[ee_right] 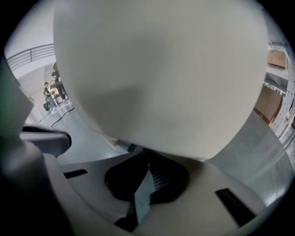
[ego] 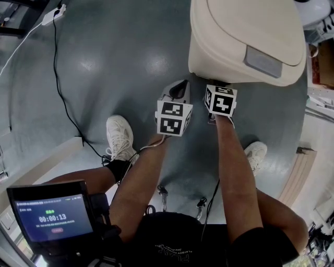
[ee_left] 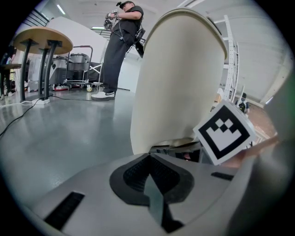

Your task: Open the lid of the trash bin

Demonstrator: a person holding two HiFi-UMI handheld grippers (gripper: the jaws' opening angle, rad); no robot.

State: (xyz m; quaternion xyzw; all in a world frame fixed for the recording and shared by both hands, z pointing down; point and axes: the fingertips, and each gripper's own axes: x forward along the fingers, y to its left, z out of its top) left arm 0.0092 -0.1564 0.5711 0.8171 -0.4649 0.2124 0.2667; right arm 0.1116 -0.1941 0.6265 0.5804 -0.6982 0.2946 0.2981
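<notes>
A cream trash bin (ego: pixel 235 47) stands on the grey floor at the top right of the head view, its lid (ego: pixel 250 21) down, with a grey push tab (ego: pixel 263 61) at the front edge. My left gripper (ego: pixel 177 93) is low on the floor just left of the bin's base, jaws shut on nothing (ee_left: pixel 148 156). My right gripper (ego: pixel 218 84) reaches under the bin's front, its tips hidden there; its own view shows the jaws shut (ee_right: pixel 148 163) right below the bin's curved wall (ee_right: pixel 161 73). A dark pedal-like part (ee_left: pixel 177 145) shows under the bin (ee_left: pixel 175 83).
A black cable (ego: pixel 60 88) runs over the floor to a power strip (ego: pixel 54 14) at the far left. My shoes (ego: pixel 120 136) (ego: pixel 257 154) flank the grippers. A wooden board (ego: pixel 300 174) lies at the right. A person (ee_left: pixel 120 46), a round table (ee_left: pixel 41 41) and a cart (ee_left: pixel 78 69) stand farther off.
</notes>
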